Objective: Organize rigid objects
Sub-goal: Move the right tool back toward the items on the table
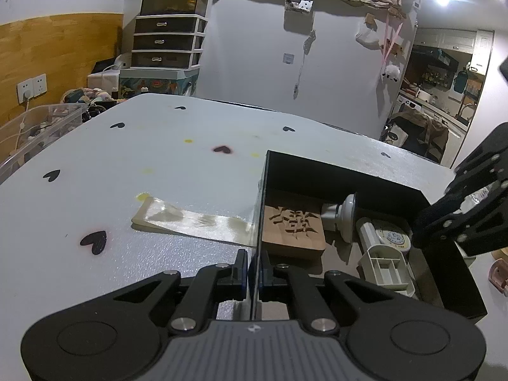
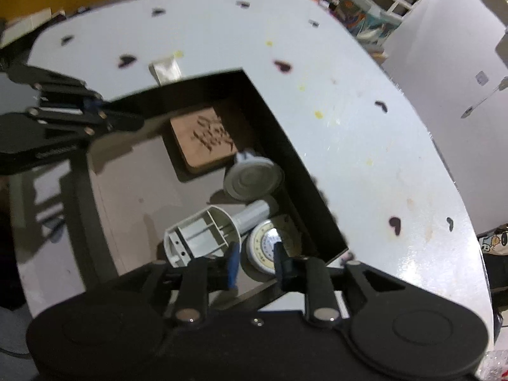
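Observation:
A black open box point(image 1: 343, 171) point(image 2: 273, 101) stands on the white table. Inside lie a carved wooden block point(image 1: 293, 227) point(image 2: 204, 141), a grey round knob point(image 1: 344, 216) point(image 2: 252, 179), a white plastic holder point(image 1: 385, 266) point(image 2: 200, 236) and a round tin point(image 1: 393, 238) point(image 2: 265, 249). My left gripper point(image 1: 253, 273) is shut on the box's left wall; it shows in the right wrist view point(image 2: 104, 111). My right gripper point(image 2: 255, 263) is over the box's near corner, its jaws apart on either side of the tin. It shows in the left wrist view point(image 1: 451, 219).
A flat clear packet point(image 1: 190, 222) point(image 2: 165, 68) lies on the table left of the box. A pinkish object point(image 1: 500, 274) sits at the table's right edge. A clear bin point(image 1: 35, 133) and drawers point(image 1: 166, 41) stand beyond the table's far left.

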Available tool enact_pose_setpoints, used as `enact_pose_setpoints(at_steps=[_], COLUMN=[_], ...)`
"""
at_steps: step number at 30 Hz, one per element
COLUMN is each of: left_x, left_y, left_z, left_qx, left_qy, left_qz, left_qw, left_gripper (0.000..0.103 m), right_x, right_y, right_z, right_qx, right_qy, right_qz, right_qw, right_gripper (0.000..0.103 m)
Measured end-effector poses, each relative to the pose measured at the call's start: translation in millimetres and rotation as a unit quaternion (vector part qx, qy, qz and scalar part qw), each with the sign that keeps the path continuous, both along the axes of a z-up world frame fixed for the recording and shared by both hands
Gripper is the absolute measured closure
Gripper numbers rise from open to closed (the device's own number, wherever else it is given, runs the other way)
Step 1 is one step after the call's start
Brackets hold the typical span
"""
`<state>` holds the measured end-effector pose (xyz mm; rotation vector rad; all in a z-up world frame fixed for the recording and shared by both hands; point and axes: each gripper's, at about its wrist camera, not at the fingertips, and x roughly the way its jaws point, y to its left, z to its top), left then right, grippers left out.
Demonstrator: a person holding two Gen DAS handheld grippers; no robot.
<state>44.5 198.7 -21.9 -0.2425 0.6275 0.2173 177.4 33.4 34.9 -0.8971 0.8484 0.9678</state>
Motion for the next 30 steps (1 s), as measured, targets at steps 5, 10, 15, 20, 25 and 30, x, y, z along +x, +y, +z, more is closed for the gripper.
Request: enact_pose_setpoints(at_steps=[5, 10, 15, 20, 25, 30], left_x=[0, 0, -1, -3, -5, -7], left_y=[0, 1, 1, -1, -3, -7], left_z=[0, -1, -1, 1, 4, 6], left_qx=[-0.001, -0.001, 0.001, 0.005, 0.009, 0.017], left_qy=[0.0, 0.001, 0.001, 0.0, 0.0, 0.004], left_qz=[0.0, 0.001, 0.0, 0.001, 0.002, 0.001], left_qw=[1.0, 1.0, 1.0, 1.0, 1.0, 0.9999], left_gripper=[0.097, 0.097, 0.097, 0.097, 0.097, 0.097], right_x=[-10, -12, -10, -9, -8, -4], right_y=[-17, -36, -61, -85, -116, -146], right_z=[16, 26, 34, 40, 40, 21], right_qx=[0.046, 0.093, 0.16, 0.214, 0.27, 0.299], right_qy=[-0.013, -0.02, -0.026, -0.031, -0.038, -0.053], right_qz=[-0.021, -0.053, -0.099, -0.133, -0.182, -0.271], right_qw=[0.999, 0.994, 0.982, 0.967, 0.945, 0.913], right_gripper=[0.05, 0.03, 0.013, 0.008, 0.007, 0.011])
